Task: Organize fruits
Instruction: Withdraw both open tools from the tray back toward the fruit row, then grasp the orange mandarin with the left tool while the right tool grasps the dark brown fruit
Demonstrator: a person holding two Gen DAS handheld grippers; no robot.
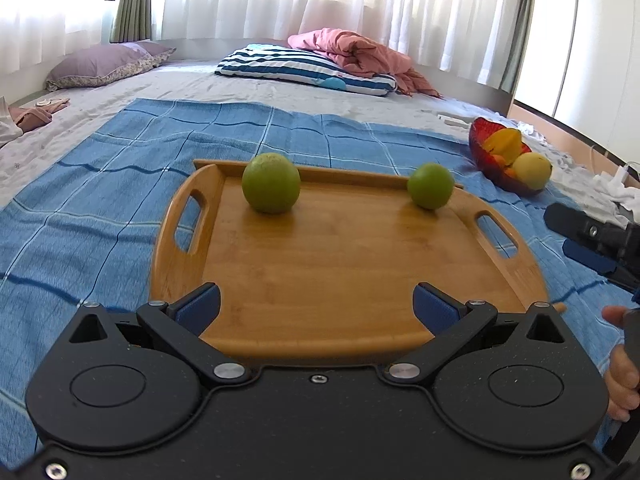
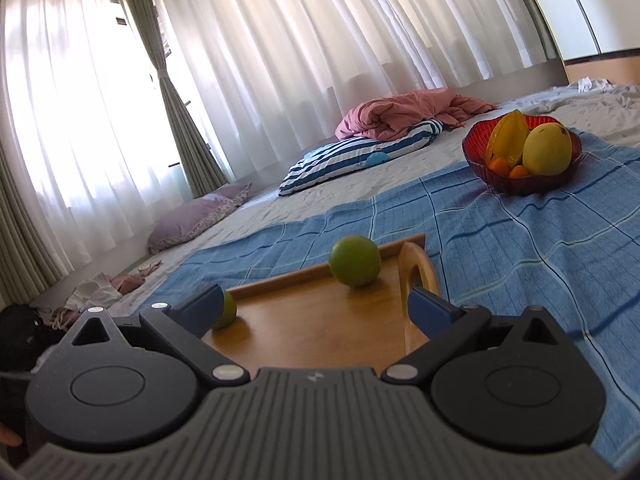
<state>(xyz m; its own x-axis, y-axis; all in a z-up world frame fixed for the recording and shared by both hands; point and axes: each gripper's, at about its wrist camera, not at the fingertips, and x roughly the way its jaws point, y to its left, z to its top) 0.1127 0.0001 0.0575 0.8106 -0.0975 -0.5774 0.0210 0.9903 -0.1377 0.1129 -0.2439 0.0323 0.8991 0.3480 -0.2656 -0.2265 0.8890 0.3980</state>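
**A:** Fruit, what are you seeing?

**B:** Two round green fruits are sitting on the wooden tray (image 1: 340,264), which is lying on the blue checked cloth (image 1: 100,200) over the bed. The larger green fruit (image 1: 271,183) is resting near the tray's far left; the smaller green fruit (image 1: 430,185) is sitting near the far right rim. Both look smooth and matte. They are well apart.

**A:** And the claws?

**B:** My left claw (image 1: 316,308) is hovering over the tray's near edge, jaws spread wide, holding nothing. My right claw (image 2: 314,308) is also gaping wide and empty, by the tray's right handle.

**A:** What is differing between views?

**B:** The right wrist view is showing the red bowl (image 2: 520,188) plainly: a starfruit (image 2: 508,140), a yellow mango (image 2: 547,149) and small orange fruits (image 2: 500,166). There the larger fruit is half hidden behind a claw finger. The left wrist view is showing the whole tray, both handles, plus my right claw's fingers at the frame edge.
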